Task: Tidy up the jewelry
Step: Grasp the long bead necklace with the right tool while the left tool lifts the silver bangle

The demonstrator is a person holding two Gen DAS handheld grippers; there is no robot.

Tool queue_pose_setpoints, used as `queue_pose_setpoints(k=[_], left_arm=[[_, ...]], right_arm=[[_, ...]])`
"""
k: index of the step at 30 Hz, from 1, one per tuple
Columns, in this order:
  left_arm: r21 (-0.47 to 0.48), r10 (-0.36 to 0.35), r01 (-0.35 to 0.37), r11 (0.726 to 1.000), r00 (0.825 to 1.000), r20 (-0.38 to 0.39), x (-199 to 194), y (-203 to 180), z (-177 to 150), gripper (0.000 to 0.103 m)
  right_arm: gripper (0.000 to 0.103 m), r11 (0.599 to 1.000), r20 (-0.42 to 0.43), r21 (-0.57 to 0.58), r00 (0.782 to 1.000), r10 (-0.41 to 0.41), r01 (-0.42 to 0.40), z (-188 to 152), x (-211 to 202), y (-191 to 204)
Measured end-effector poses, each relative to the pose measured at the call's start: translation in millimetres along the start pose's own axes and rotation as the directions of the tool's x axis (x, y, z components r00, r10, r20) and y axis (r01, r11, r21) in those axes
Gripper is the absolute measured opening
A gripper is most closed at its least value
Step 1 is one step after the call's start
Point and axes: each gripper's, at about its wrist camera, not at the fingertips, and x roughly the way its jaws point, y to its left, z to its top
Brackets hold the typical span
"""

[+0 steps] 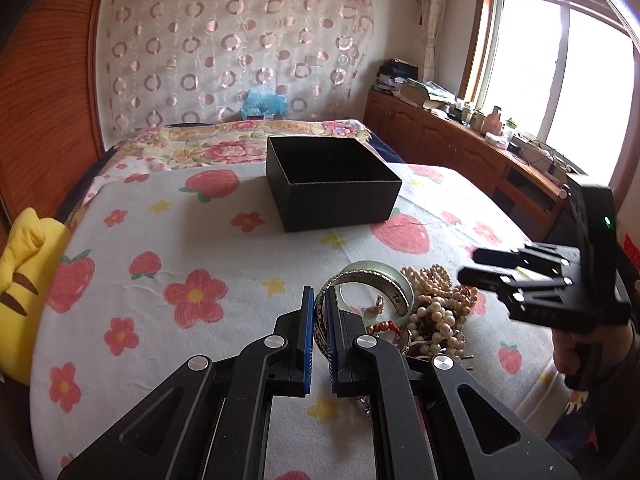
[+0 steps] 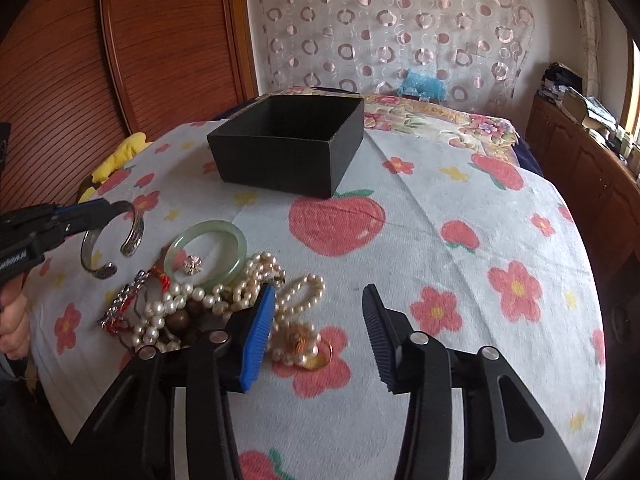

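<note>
An open black box (image 1: pixel 332 184) (image 2: pixel 288 144) stands on the bed, empty as far as I see. A jewelry pile lies nearer: a green jade bangle (image 2: pixel 208 252) (image 1: pixel 396 284), pearl strands (image 2: pixel 256 292) (image 1: pixel 436 312), a rhinestone piece (image 2: pixel 120 304) and a gold ring (image 2: pixel 320 360). My left gripper (image 1: pixel 319 300) (image 2: pixel 105 205) is shut on a silver cuff bracelet (image 2: pixel 108 240) (image 1: pixel 360 280), held just above the cloth left of the pile. My right gripper (image 2: pixel 320 316) (image 1: pixel 468 266) is open and empty, hovering over the pile's right edge.
The bed is covered by a strawberry-and-flower cloth (image 2: pixel 440 260). A yellow plush (image 1: pixel 24 280) lies at the left edge. A wooden wardrobe (image 2: pixel 120 40) stands at left, and a cluttered wooden counter (image 1: pixel 460 136) runs under the window at right.
</note>
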Motion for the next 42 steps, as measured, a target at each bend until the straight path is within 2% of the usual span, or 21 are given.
queue_pose_setpoints(k=[5,9,12,13,16,22,28,30,36,40,41,42], left_arm=[[0.004,0.004,-0.004,1.0,1.0,0.004,-2.3,-1.3,-1.1,0.005],[0.0,0.004,-0.004,1.0,1.0,0.003,-1.3,-1.1,-2.6,0.005],[-0.001,0.003,-0.003,1.0,1.0,0.003,-2.1,-1.4,-3.3,0.006],[0.0,0.005,-0.005,1.0,1.0,0.002,-2.1,-1.5,-3.2,0.006],[0.002,0.006,-0.006,1.0,1.0,0.01,-3.2,-1.4,-3.6,0.002],[0.012,0.023,-0.024,1.0,1.0,0.02,-4.0,0.9,-1.0,0.0],[-0.032,0.054,-0.055,0.998,0.998,-0.017,2.3,21.4,-3.2,0.0],[-0.026,0.05,-0.052,0.998,0.997,-0.061,7.8,27.1,-5.2,0.011],[0.019,0.058,-0.056,0.998,0.985,-0.161,30.6,27.2,-16.4,0.017],[0.046,0.076,-0.069,0.997,0.982,-0.173,39.7,25.4,-19.9,0.017],[0.05,0.078,-0.07,0.996,0.982,-0.173,40.4,25.7,-19.7,0.014],[0.053,0.078,-0.07,0.996,0.982,-0.173,40.9,26.4,-20.1,0.005]], right_arm=[[0.038,0.998,-0.051,-0.057,0.998,-0.03,0.027,11.6,16.4,1.1],[0.037,0.996,-0.11,-0.081,0.993,-0.04,0.032,15.0,32.6,-2.8],[0.036,0.995,-0.118,-0.095,0.992,-0.032,0.021,17.7,40.0,-1.2],[0.031,0.995,-0.121,-0.101,0.992,-0.03,0.018,19.3,40.8,-0.6],[0.005,0.991,-0.125,-0.135,0.992,-0.012,-0.005,21.0,41.1,4.5],[0.005,0.989,-0.114,-0.148,0.993,-0.034,0.017,21.0,36.8,4.0],[0.004,0.991,-0.005,-0.123,0.998,-0.06,0.058,33.4,6.9,-1.3],[0.004,0.991,0.027,-0.118,0.998,-0.059,0.062,40.1,-3.7,-1.3],[0.005,0.99,0.1,-0.115,0.993,-0.065,0.076,55.8,-30.6,-3.6],[0.005,0.989,0.133,-0.122,0.989,-0.063,0.08,64.7,-42.9,0.3],[0.005,0.989,0.142,-0.125,0.988,-0.064,0.082,67.1,-46.2,0.9],[0.005,0.989,0.148,-0.126,0.987,-0.064,0.083,69.1,-48.9,1.8]])
